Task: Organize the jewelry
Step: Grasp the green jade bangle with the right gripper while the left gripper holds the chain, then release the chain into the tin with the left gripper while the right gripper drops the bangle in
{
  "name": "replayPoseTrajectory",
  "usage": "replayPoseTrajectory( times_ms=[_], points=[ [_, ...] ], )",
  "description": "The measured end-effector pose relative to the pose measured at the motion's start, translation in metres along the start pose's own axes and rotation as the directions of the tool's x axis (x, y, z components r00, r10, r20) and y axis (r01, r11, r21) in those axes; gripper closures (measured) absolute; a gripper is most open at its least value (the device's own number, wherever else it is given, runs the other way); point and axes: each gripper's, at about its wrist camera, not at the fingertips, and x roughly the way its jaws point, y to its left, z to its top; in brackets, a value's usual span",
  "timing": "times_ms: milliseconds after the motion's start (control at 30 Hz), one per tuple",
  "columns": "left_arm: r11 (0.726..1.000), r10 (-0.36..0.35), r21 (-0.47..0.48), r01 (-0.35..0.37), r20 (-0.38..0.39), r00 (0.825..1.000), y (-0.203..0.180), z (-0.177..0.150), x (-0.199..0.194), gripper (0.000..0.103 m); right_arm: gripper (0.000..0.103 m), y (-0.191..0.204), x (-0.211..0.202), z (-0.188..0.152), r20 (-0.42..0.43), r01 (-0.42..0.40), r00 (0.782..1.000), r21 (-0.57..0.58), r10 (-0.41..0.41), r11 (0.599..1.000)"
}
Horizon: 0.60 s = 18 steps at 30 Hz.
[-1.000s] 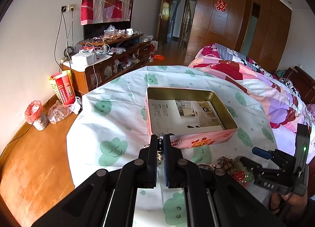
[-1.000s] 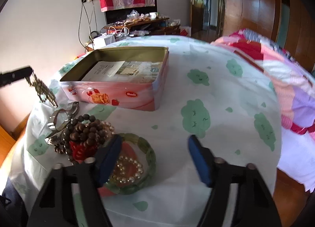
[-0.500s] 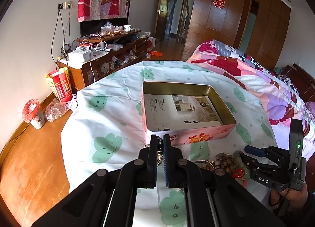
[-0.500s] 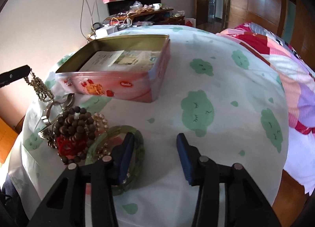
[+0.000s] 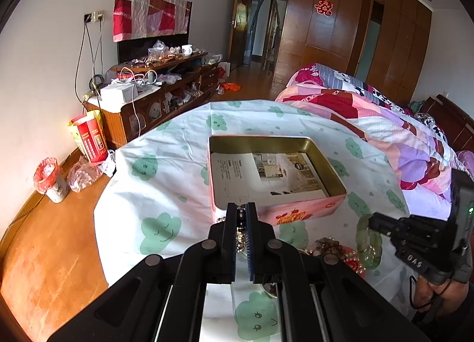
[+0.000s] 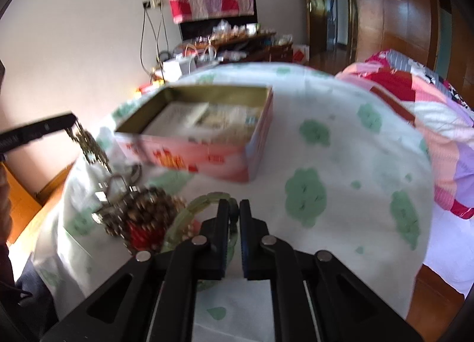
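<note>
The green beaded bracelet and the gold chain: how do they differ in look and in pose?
The green beaded bracelet is a ring of thick translucent beads; the gold chain is thin and metallic. The right gripper has just closed on the bracelet, near the pile; the chain dangles from the left gripper. Both are gripped.

Black tool (image 5: 242,217), blue pads (image 5: 251,241), silver rivets

Open pink rectangular metal tin (image 5: 299,214) with gold inside, a printed paper flat in it, sits on the cloud-print cloth. Green translucent bead bracelet (image 6: 198,205) lifted at its rim; gold-tone chain (image 6: 89,146) dangles left of the tin. Brown wooden bead string (image 6: 148,208), red beads and pearls heaped in front.
</note>
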Motion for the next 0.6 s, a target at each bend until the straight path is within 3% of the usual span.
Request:
replayPoseTrajectory(
  times_ms=[600],
  points=[
    [0.996, 0.041, 0.083, -0.045, 0.049, 0.998, -0.015, 0.043, 0.004, 0.099, 0.094, -0.007, -0.005, 0.051, 0.081, 0.008, 0.997, -0.003, -0.007, 1.000]
  ],
)
